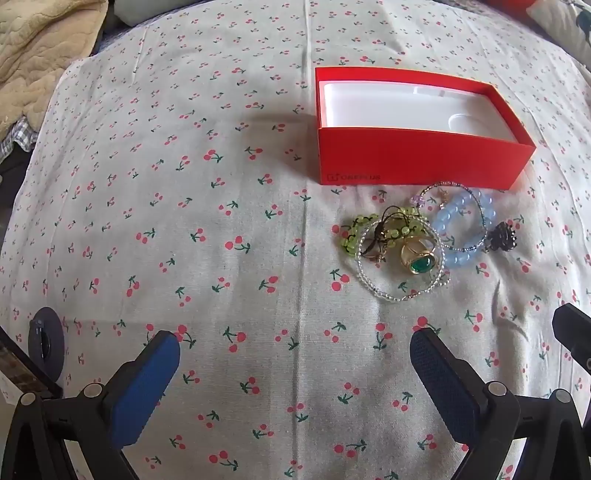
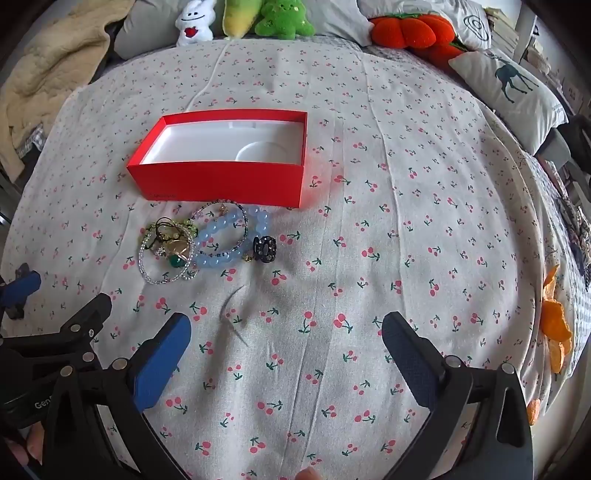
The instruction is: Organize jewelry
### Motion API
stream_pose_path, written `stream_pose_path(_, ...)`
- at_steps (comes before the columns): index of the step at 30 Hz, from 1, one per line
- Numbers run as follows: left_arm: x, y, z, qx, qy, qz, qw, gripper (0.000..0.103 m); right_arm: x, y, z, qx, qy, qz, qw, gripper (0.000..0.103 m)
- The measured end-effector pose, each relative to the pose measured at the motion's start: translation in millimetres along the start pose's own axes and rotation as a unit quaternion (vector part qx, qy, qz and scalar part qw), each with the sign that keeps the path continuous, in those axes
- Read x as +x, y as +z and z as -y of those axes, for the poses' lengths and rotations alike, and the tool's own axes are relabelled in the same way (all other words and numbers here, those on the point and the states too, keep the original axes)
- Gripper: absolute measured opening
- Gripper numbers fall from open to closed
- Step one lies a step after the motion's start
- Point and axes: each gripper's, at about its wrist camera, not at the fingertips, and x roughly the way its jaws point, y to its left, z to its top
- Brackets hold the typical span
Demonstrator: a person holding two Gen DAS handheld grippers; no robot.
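An open red box [image 1: 421,158] with a white, empty inside lies on the cherry-print cloth; it also shows in the right wrist view [image 2: 221,181]. Just in front of it is a jewelry pile: a blue bead bracelet [image 1: 466,229] [image 2: 236,238], a clear bead bracelet [image 1: 399,291] [image 2: 162,275], green beads [image 1: 354,232], a gold ring with a green stone [image 1: 419,260] [image 2: 176,258] and a black ring [image 1: 502,236] [image 2: 265,249]. My left gripper [image 1: 295,350] is open and empty, below and left of the pile. My right gripper [image 2: 288,332] is open and empty, below and right of it.
A beige blanket [image 2: 48,74] lies at the far left. Plush toys [image 2: 258,18] and pillows [image 2: 513,88] line the far and right edges of the bed. Orange peel-like pieces [image 2: 554,325] lie at the right edge. A wrinkle [image 2: 232,317] creases the cloth near my right gripper.
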Motion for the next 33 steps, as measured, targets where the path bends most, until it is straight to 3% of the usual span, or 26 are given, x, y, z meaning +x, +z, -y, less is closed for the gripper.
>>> stream_pose_path(33,0.9,-2.8,2.2,0.003,0.001,0.000,1.0000,0.103,0.5,1.0,0.6,0.001,-0.003,0.003,1.000,0.103)
